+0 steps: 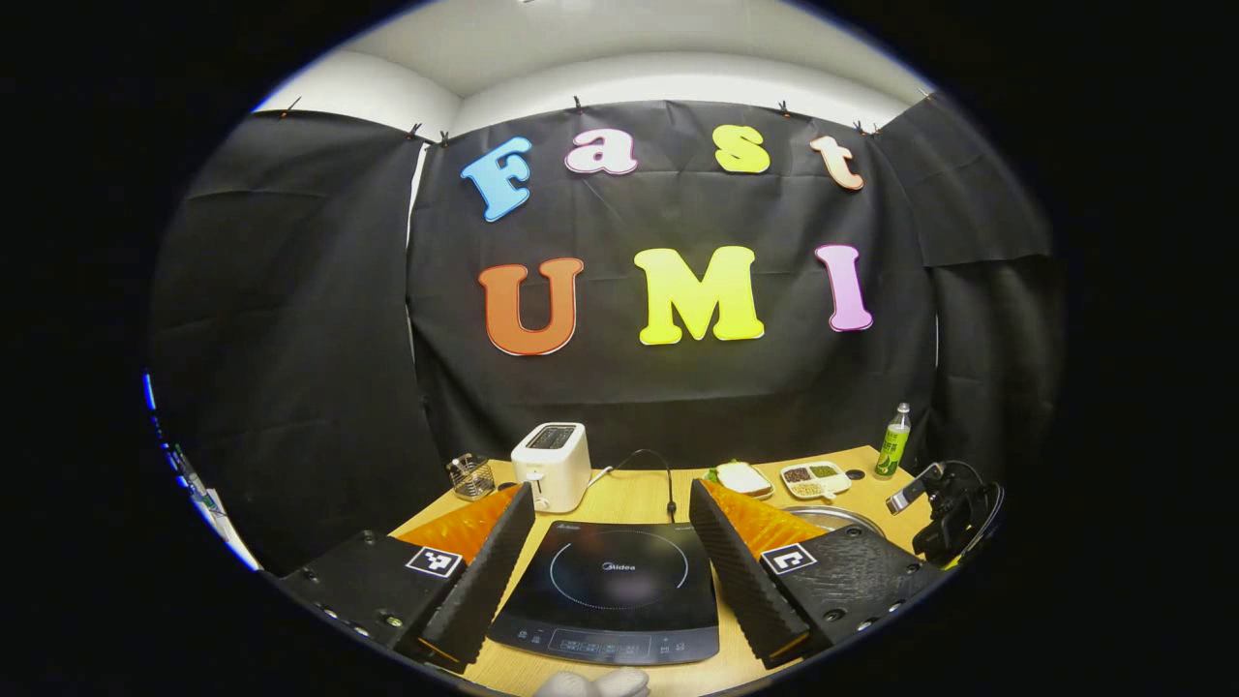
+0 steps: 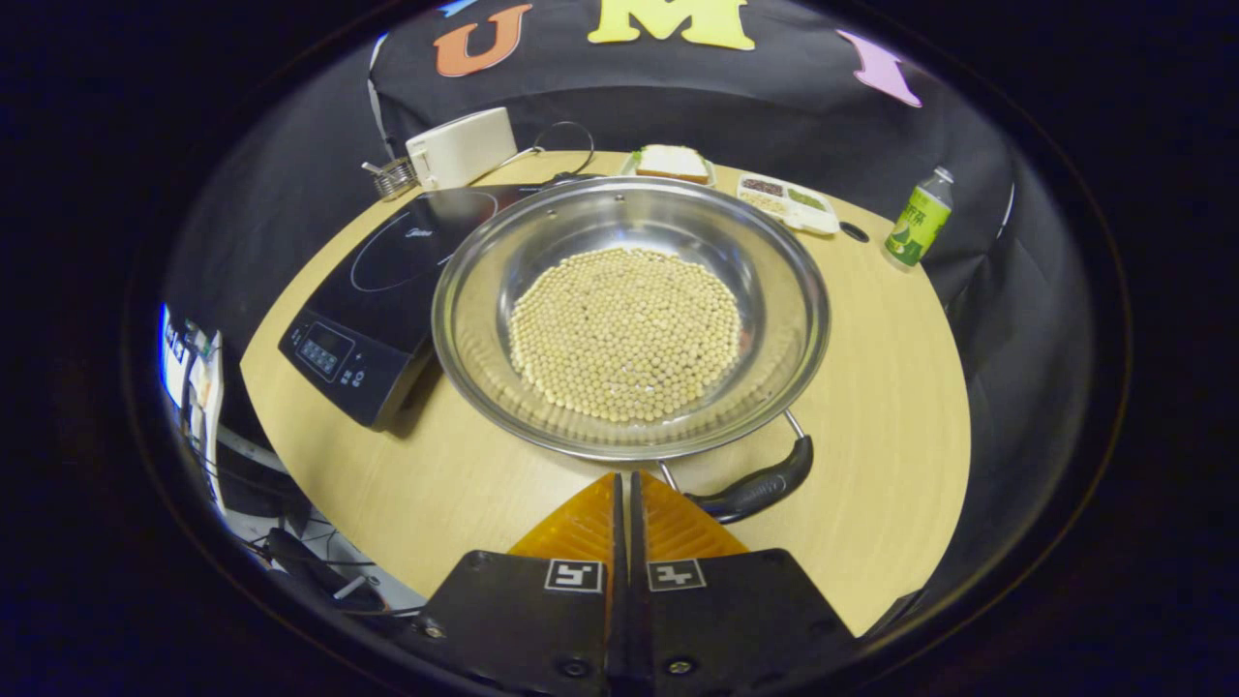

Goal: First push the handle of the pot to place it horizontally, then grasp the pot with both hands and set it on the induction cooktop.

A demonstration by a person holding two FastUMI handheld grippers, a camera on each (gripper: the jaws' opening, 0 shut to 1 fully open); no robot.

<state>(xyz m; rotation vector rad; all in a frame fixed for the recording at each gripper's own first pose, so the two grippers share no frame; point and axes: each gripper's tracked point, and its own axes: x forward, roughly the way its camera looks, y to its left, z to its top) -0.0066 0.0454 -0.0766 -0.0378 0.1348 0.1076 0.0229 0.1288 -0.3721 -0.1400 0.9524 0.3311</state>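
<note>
the table (image 2: 900, 407) carries the induction cooktop (image 2: 387, 281), and the pot (image 2: 629, 319), full of beans, sits touching its right edge. the pot's handle (image 2: 760, 489) lies near the clenched right gripper (image 2: 624, 479); nudge it sideways with the closed tips, gently, so no beans spill. the left gripper (image 1: 612, 513) hangs released over the cooktop.

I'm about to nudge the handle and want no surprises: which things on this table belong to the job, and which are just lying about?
Job:
- pot holding beans
- pot handle
- induction cooktop
- right gripper, fingers together
- left gripper, fingers apart

Lying about:
- toaster
- green bottle
- bread on a plate
- divided tray
- wire basket
</note>
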